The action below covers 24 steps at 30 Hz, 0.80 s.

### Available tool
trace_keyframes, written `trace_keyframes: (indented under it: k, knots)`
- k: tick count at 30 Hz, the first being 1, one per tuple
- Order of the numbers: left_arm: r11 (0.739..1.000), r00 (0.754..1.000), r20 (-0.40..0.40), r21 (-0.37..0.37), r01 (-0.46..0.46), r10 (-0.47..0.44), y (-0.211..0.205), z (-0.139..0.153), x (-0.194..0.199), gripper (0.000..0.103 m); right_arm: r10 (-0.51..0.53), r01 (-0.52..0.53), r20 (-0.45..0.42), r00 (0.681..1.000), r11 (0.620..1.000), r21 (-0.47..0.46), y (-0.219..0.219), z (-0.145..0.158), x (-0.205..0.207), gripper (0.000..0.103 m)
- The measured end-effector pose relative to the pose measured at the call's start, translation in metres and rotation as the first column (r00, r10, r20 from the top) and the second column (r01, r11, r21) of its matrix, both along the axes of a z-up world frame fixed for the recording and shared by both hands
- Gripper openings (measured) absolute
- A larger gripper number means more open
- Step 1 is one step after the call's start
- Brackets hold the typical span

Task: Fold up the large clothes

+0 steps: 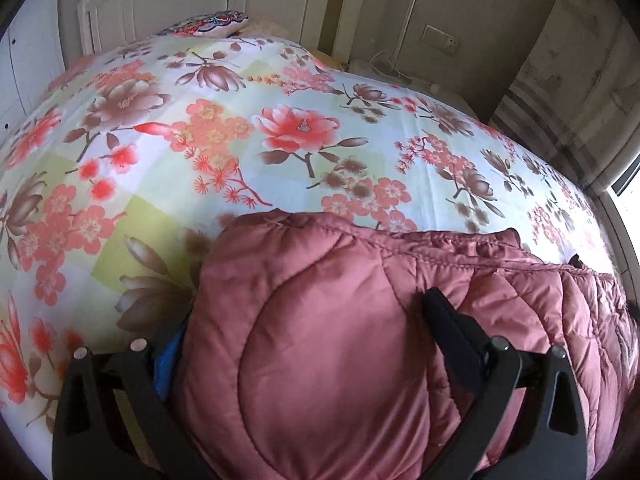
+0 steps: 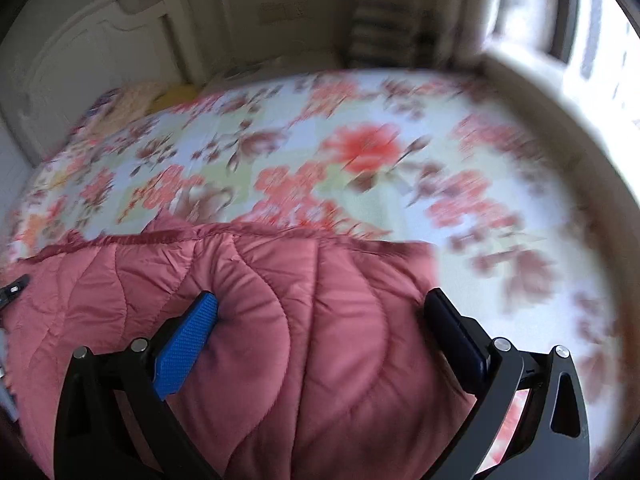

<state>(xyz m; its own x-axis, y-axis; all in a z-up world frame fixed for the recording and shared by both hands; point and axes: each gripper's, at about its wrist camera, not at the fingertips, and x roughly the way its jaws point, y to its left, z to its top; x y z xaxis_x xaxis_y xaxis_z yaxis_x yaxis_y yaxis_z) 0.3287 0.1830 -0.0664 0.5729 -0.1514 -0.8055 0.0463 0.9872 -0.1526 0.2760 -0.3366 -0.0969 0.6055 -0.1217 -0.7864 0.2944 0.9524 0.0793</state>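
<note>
- Nearest the cameras, the left gripper (image 1: 316, 336) and right gripper (image 2: 320, 320) each stand wide apart with a thick bulge of the pink quilted jacket (image 1: 320, 340) between their fingers; the padding fills both gaps, so each seems to bear on the cloth, though a firm clamp cannot be confirmed.
- Risk, as a judgement: the slick puffy fabric could slide out of such wide grips, or one layer alone could lift and spoil the fold.
- Blur in the right wrist view suggests quick motion, which could drag the jacket unevenly.
- Along the near edge of the bed, the jacket lies bunched, its stitched hem (image 1: 440, 252) towards the middle.
- Beyond it spreads the floral bedspread (image 1: 280, 128), flat and bare.
- At the far edge sit a patterned pillow (image 1: 208, 24), a white headboard (image 1: 104, 4), a wall socket (image 1: 442, 40) and a bright window (image 2: 592, 40).
</note>
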Motion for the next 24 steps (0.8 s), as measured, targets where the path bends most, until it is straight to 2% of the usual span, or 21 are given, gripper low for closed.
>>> trace_keyframes:
  k: [1, 3, 5, 7, 8, 10, 11, 12, 14, 16, 17, 20, 22, 24]
  knots:
    - [1.0, 1.0, 0.0, 0.001, 0.0, 0.0, 0.0, 0.0, 0.0, 0.101, 0.009, -0.007, 0.063, 0.998, 1.0, -0.022, 0.013, 0.016, -0.011, 0.099]
    - [1.0, 1.0, -0.001, -0.001, 0.0, 0.0, -0.002, 0.001, -0.001, 0.101, 0.097, -0.096, 0.15, 0.984, 0.995, -0.013, 0.041, 0.036, -0.027, 0.099]
    - [1.0, 1.0, 0.0, 0.0, 0.0, 0.0, -0.002, 0.001, 0.0, 0.101, 0.189, -0.181, 0.183, 0.965, 0.982, -0.057, 0.076, 0.046, -0.038, 0.099]
    - [1.0, 1.0, -0.002, -0.004, 0.001, -0.001, -0.001, 0.0, 0.0, 0.101, 0.314, -0.299, 0.154, 0.937, 0.947, -0.117, 0.119, 0.042, -0.043, 0.099]
    - [1.0, 1.0, -0.001, -0.004, 0.0, -0.001, -0.001, 0.0, 0.0, 0.101, 0.348, -0.332, 0.125, 0.929, 0.934, -0.131, 0.132, 0.035, -0.041, 0.099]
    - [1.0, 1.0, -0.002, -0.01, 0.001, -0.001, -0.001, 0.0, -0.001, 0.101, 0.396, -0.389, 0.008, 0.918, 0.904, -0.177, 0.159, 0.003, -0.033, 0.099]
    - [1.0, 1.0, -0.002, -0.011, 0.001, -0.001, -0.002, 0.001, -0.001, 0.101, 0.401, -0.393, 0.011, 0.916, 0.902, -0.179, 0.161, -0.004, -0.033, 0.099]
    - [1.0, 1.0, -0.003, -0.008, 0.002, -0.002, -0.002, 0.001, 0.0, 0.101, 0.392, -0.381, 0.04, 0.919, 0.91, -0.16, 0.157, -0.005, -0.036, 0.099]
    - [1.0, 1.0, -0.005, -0.011, 0.003, -0.003, -0.002, 0.0, 0.0, 0.101, 0.345, -0.336, 0.044, 0.938, 0.931, -0.141, 0.142, 0.001, -0.039, 0.098]
    - [1.0, 1.0, -0.002, -0.014, 0.003, -0.003, -0.002, 0.001, 0.0, 0.101, 0.253, -0.238, 0.064, 0.965, 0.954, -0.185, 0.117, 0.009, -0.047, 0.098]
    - [1.0, 1.0, -0.001, -0.014, 0.003, -0.003, -0.002, 0.0, 0.0, 0.101, 0.196, -0.181, 0.07, 0.978, 0.967, -0.177, 0.098, 0.01, -0.052, 0.098]
    - [1.0, 1.0, 0.001, -0.012, 0.005, -0.005, -0.003, 0.0, 0.0, 0.101, 0.039, -0.035, 0.072, 0.997, 0.998, -0.048, 0.034, -0.002, -0.063, 0.098]
    - [1.0, 1.0, 0.001, -0.012, 0.005, -0.005, -0.003, 0.0, 0.0, 0.101, 0.008, -0.01, 0.077, 0.997, 1.0, 0.026, 0.013, -0.009, -0.068, 0.098]
    - [1.0, 1.0, -0.001, -0.015, 0.002, -0.002, -0.002, 0.001, 0.0, 0.101, 0.014, -0.014, 0.059, 0.998, 1.0, -0.003, 0.016, -0.009, -0.065, 0.099]
